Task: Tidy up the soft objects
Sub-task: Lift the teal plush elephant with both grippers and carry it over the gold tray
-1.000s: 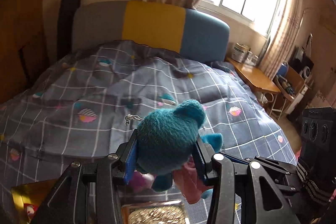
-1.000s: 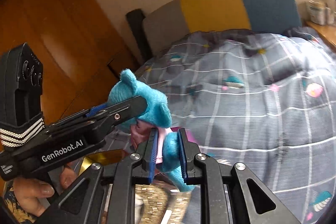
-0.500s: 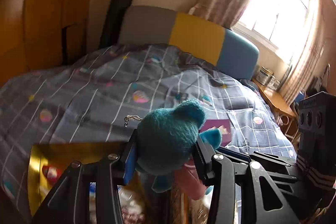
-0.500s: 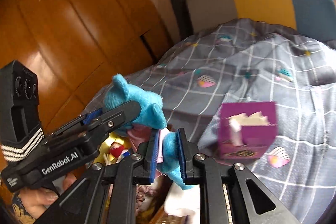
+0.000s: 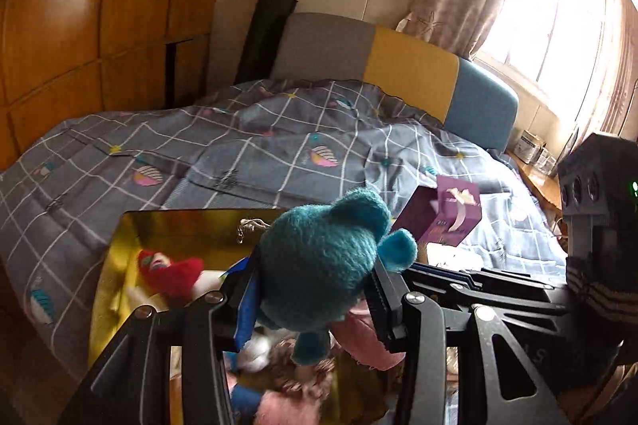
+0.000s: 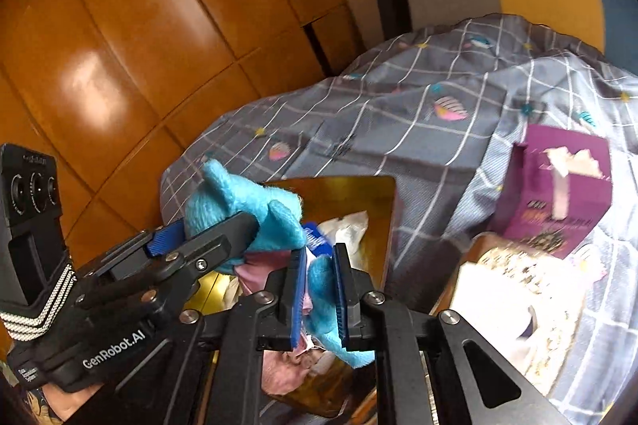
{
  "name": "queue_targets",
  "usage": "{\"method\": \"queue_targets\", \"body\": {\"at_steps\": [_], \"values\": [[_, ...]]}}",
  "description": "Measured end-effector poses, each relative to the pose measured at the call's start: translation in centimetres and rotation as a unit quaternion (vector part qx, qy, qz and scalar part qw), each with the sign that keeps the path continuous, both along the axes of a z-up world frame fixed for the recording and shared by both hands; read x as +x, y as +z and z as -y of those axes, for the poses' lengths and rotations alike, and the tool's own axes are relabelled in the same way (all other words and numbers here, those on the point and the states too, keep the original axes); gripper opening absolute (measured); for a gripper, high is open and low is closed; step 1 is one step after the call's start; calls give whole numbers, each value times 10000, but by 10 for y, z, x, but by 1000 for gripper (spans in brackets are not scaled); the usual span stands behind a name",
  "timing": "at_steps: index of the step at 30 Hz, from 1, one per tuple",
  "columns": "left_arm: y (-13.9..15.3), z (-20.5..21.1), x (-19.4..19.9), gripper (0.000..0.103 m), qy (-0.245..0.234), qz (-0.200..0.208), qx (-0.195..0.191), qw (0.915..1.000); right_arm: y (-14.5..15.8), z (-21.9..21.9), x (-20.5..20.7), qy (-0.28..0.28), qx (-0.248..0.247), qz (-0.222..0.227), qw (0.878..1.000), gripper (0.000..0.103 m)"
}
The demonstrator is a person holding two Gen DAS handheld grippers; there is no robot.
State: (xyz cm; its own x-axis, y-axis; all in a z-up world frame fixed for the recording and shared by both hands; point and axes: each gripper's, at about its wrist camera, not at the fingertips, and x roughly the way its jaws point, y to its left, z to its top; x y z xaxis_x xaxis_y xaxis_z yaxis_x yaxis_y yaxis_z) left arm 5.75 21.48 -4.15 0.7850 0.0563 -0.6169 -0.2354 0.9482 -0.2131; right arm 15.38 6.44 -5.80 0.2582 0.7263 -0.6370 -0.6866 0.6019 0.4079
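A teal plush toy (image 5: 319, 261) with a pink body is held by both grippers. My left gripper (image 5: 311, 289) is shut on its head. My right gripper (image 6: 319, 289) is shut on one of its teal limbs (image 6: 323, 281); the head also shows in the right wrist view (image 6: 243, 201). The toy hangs just above an open gold box (image 5: 119, 253) on the bed, which holds several soft toys, among them a red one (image 5: 171, 273). The gold box also shows in the right wrist view (image 6: 359, 189).
A purple tissue box (image 5: 446, 213) stands on the grey checked duvet (image 5: 279, 146) to the right of the gold box, also in the right wrist view (image 6: 558, 193). A patterned box lid (image 6: 518, 289) lies beside it. Wooden wardrobe (image 6: 119, 46) at left; headboard and window behind.
Both grippers have carried the plush toy to the left and down over the gold box. The box's inside and its toys have come into view. Both grips are unchanged.
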Motion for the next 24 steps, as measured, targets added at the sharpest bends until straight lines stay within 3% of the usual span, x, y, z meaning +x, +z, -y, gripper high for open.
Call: {"method": "queue_targets", "body": {"at_steps": [5,14,18,20,24], "values": [[-7,-5,-21,46,25,-38,36,10000,-8,-12,-16,111,-34,-18,9999,11],[-25,-28,-41,46,189,-137,-263,9994,-22,-31,-38,352,-149,-26,9993,10],[-28,-38,-47,46,229,-143,-334,9991,-23,-27,-47,492,-23,52,9988,16],[-31,-43,-49,46,242,-161,-398,9988,-22,-24,-51,598,16,128,9981,24],[-45,-56,-50,46,283,-321,-667,9969,-19,-27,-63,972,-37,300,9948,59]]}}
